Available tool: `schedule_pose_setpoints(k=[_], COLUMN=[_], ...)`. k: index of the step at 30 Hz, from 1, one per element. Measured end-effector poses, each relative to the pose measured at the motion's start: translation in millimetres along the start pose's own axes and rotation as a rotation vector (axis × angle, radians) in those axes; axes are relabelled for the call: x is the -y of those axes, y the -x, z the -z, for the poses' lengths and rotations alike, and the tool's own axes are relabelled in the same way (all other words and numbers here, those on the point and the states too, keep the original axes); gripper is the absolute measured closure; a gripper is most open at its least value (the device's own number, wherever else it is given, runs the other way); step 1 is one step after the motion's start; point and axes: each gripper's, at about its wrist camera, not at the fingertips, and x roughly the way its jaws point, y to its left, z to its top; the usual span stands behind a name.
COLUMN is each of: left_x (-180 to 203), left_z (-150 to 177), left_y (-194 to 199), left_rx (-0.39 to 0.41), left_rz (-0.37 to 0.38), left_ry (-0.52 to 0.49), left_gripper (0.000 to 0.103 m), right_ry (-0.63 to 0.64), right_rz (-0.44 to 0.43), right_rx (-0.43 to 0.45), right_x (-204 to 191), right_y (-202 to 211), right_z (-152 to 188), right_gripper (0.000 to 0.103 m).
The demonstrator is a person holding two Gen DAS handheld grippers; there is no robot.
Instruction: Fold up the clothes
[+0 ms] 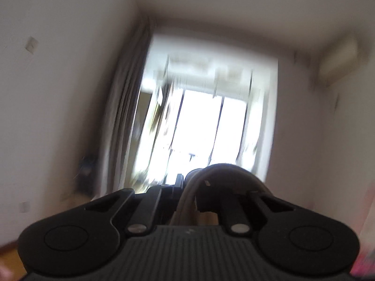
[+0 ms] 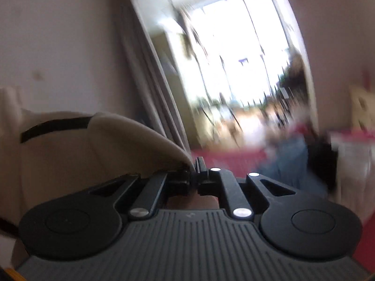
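Note:
Both views are motion-blurred. In the right wrist view my right gripper [image 2: 195, 164] is shut on the edge of a beige garment [image 2: 70, 154] with a black stripe [image 2: 56, 124]. The cloth billows up and hangs away to the left of the fingers. In the left wrist view my left gripper [image 1: 185, 182] is raised toward the window, its fingers close together. A fold of the same beige garment [image 1: 225, 171] arches up out of the fingers and over the right one. The rest of the garment is out of sight below both cameras.
A bright window [image 1: 211, 117] with a grey curtain [image 1: 126, 107] fills the far wall, and an air conditioner [image 1: 337, 63] sits high on the right. A red surface [image 2: 229, 159] lies ahead with blue jeans [image 2: 288, 159] and a dark item [image 2: 321, 161] on it.

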Motion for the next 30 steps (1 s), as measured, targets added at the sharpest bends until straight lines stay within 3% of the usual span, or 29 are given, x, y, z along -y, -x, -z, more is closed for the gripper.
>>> schedule_pose_setpoints(k=[5,8,10,11,12,14,18,23,25,30], left_x=[-32.7,-41.5,-42.4,-42.4,-42.4,-41.6,-60.6,-73.5,-77.9,-89.6], left_z=[125.6,171.9,180.4,181.3,182.2,158.4,158.2,178.3,185.8,200.3], left_y=[-71.0,-84.8,-91.7,-94.6,-97.6,-130.1,-155.1,-166.8,-170.3,-179.0], left_rx=[-0.316,-0.433,-0.438,-0.434,-0.430,-0.426,-0.431,-0.437,-0.442,-0.449], left_rz=[-0.091,-0.113,-0.105,-0.101,-0.096,-0.104,-0.119,-0.120,-0.112,-0.102], left_ry=[-0.031,-0.039,-0.041,-0.042,-0.044,-0.041,-0.010,-0.018,-0.024,-0.034], left_gripper=[0.092,0.092,0.092,0.092,0.092,0.092,0.092,0.092,0.092,0.091], right_ry=[-0.081,-0.045,-0.007,0.036,0.080,0.156,0.210,0.247,0.267,0.511], right_rz=[0.158,0.204,0.178,0.172,0.167,0.151,0.055,-0.066,-0.068,-0.090], right_rx=[-0.336,-0.399,-0.392,-0.383,-0.370,-0.347,-0.331,-0.347,-0.363,-0.443], right_x=[31.9,22.5,8.2,1.2,-3.1,-16.7,-55.0,-94.2,-108.9,-147.8], right_y=[-118.0,-135.3,-136.0,-129.0,-128.4,-126.4,-114.2,-110.2,-111.3,-122.3], right_z=[98.7,119.9,121.3,118.5,116.3,110.5,107.6,113.5,122.7,159.0], right_gripper=[0.096,0.096,0.089,0.072,0.046,0.015,0.001,0.001,0.001,0.001])
